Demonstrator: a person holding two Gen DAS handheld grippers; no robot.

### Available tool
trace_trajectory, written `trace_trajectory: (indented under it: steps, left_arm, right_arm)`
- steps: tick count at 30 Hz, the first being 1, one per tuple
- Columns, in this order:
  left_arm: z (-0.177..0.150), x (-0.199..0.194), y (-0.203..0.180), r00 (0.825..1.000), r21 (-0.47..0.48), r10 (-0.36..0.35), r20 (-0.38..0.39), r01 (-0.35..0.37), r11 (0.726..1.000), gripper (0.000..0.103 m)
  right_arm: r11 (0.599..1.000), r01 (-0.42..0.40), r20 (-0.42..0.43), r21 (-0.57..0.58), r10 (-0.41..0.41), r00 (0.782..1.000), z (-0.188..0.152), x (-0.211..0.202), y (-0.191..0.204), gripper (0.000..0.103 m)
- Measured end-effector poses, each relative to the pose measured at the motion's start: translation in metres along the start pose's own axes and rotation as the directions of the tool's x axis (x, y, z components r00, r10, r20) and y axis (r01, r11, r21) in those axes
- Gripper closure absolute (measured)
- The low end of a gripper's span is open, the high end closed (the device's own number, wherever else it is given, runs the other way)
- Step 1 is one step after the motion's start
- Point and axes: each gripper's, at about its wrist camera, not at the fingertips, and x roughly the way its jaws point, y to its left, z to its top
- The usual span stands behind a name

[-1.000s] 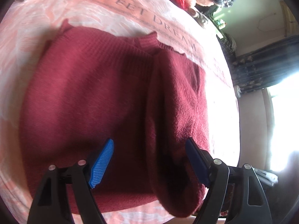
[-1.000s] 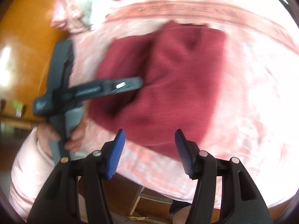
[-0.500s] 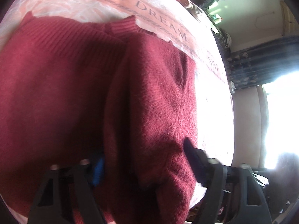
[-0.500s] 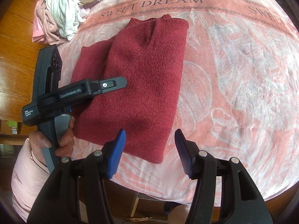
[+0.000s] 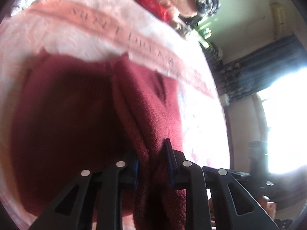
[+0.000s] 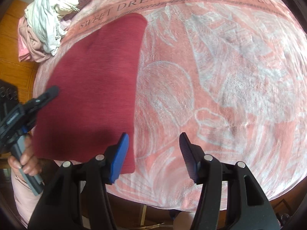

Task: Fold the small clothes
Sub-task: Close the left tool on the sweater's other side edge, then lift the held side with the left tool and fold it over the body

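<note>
dark red knit, the sweater (image 6: 96, 88) lies partly folded on the pink blanket (image 6: 220, 76) with its lettered border; the left gripper (image 5: 153, 163) has just been closing and now pinches a thick fold at the sweater's near edge; the right gripper (image 6: 153, 153) hangs spread over the blanket just beside the near corner, holding nothing; to fold cleanly, i'd lift the pinched layers together, keep the edge straight, and have the right gripper take the near corner so the knit doesn't sag or twist.

A dark red knit sweater (image 6: 96, 88) is noted on a pink blanket (image 6: 230, 76) patterned with white leaves and dark lettering. Gripper pads (image 6: 120, 157) are blue on black arms.
</note>
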Motion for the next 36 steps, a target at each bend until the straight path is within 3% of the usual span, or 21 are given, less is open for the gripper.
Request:
trace_trajectory:
  steps: [6, 10, 15, 18, 23, 26, 30, 33, 34, 36]
  left_arm:
    - [0.007, -0.055, 0.026, 0.998, -0.004, -0.019, 0.061, 0.02, 1.0, 0.08]
    - [0.005, -0.076, 0.074, 0.999, -0.046, 0.014, 0.051, -0.011, 0.999, 0.08]
    - [-0.005, -0.073, 0.141, 0.991, -0.135, 0.132, 0.004, -0.131, 0.982, 0.08]
    - [-0.011, -0.063, 0.165, 0.986, -0.173, 0.168, -0.021, -0.169, 0.97, 0.078]
    - [-0.021, -0.06, 0.154, 0.994, -0.166, 0.104, -0.025, -0.106, 0.98, 0.077]
    - [-0.027, -0.047, 0.137, 0.996, -0.144, 0.054, -0.07, -0.064, 0.988, 0.077]
    - [-0.027, -0.04, 0.129, 0.991, -0.09, 0.105, -0.078, -0.111, 0.99, 0.077]
    - [-0.02, -0.044, 0.135, 0.993, -0.132, 0.098, -0.059, -0.105, 0.986, 0.077]
    - [-0.018, -0.046, 0.136, 0.993, -0.13, 0.109, -0.048, -0.114, 0.985, 0.077]
    - [-0.015, -0.048, 0.136, 0.991, -0.115, 0.132, -0.035, -0.135, 0.984, 0.077]
  right_arm:
    - [0.999, 0.01, -0.021, -0.032, -0.01, 1.0, 0.001, 0.007, 0.015, 0.048]
    - [0.997, -0.005, -0.04, -0.074, 0.002, 0.999, 0.0, 0.015, 0.033, 0.048]
    - [0.988, -0.127, -0.08, -0.086, 0.121, 0.989, -0.002, 0.025, 0.055, 0.045]
    - [0.985, -0.114, -0.1, -0.13, 0.102, 0.99, -0.006, 0.036, 0.07, 0.045]
    - [0.972, -0.126, -0.104, -0.196, 0.107, 0.989, -0.009, 0.044, 0.089, 0.044]
    - [0.965, -0.177, -0.144, -0.191, 0.151, 0.978, -0.014, 0.052, 0.096, 0.034]
    - [0.968, -0.091, -0.171, -0.235, 0.051, 0.984, -0.019, 0.072, 0.103, 0.033]
    - [0.972, -0.138, -0.217, -0.191, 0.095, 0.972, -0.019, 0.085, 0.096, 0.033]
    - [0.971, -0.149, -0.223, -0.189, 0.105, 0.969, -0.019, 0.087, 0.096, 0.037]
    - [0.962, -0.171, -0.225, -0.212, 0.122, 0.967, -0.02, 0.089, 0.1, 0.059]
